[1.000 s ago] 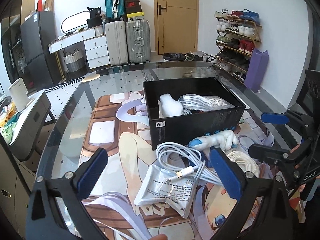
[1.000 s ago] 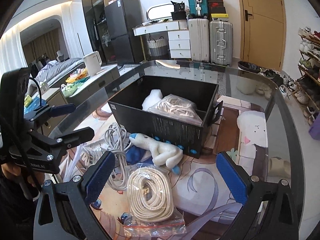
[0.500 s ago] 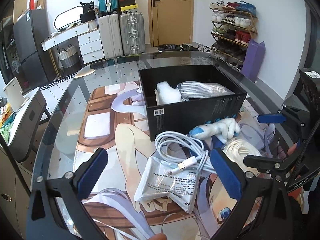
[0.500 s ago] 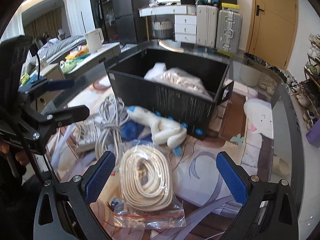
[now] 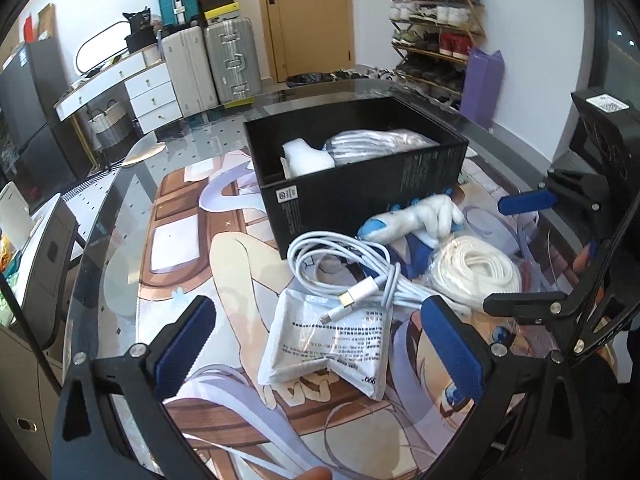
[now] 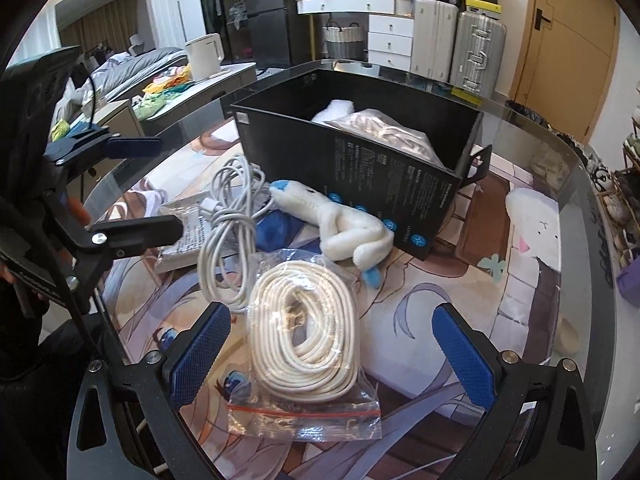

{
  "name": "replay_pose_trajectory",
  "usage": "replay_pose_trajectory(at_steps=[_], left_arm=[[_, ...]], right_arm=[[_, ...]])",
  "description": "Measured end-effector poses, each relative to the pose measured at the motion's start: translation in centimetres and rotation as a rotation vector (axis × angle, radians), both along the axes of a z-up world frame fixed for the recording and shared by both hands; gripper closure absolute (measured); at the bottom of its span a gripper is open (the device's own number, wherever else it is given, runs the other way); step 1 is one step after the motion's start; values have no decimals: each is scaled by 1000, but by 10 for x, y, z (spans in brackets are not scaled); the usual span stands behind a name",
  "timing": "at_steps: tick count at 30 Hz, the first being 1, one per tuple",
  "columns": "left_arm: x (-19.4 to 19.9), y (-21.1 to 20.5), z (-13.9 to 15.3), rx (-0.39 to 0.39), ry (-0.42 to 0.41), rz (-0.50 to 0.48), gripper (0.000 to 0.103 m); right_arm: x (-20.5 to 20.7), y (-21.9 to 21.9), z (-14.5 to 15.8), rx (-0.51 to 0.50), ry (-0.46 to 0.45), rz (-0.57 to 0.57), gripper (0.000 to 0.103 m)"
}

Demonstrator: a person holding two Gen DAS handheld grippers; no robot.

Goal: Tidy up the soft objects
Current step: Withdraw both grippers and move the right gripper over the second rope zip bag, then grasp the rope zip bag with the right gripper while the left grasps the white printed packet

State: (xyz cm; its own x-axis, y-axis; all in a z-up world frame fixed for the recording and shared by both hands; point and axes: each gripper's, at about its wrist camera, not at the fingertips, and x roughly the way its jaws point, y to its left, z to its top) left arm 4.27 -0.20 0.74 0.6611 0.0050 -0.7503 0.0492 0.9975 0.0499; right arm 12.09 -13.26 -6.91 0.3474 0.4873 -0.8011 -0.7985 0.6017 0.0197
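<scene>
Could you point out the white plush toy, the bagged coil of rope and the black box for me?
white plush toy (image 6: 352, 232): right wrist view, on its body.
bagged coil of rope (image 6: 304, 332): right wrist view, on the coil inside the bag.
black box (image 5: 360, 196): left wrist view, on its near outer wall.

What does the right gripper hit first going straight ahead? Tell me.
Most likely the bagged coil of white rope: it lies between the open fingers of the right gripper, directly ahead. Beyond it are the plush toy and the black box. Height above the bag is unclear.
</scene>
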Motion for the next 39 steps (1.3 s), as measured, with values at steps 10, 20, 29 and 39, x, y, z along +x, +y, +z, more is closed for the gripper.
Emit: replay_pose_trajectory(at_steps=[10, 20, 29, 39], left_arm=[[2, 4, -10, -18, 61, -38, 0], [3, -3, -20, 15, 104, -67, 0], [8, -1, -32, 19, 153, -48, 0], [13, 9, -39, -51, 169, -25, 0]], right_arm=[[-1, 2, -13, -38, 16, 9, 1], [5, -1, -20, -88, 9, -17, 1], [9, 2, -27, -80, 37, -29, 1], [4, 6, -30, -75, 36, -30, 1]])
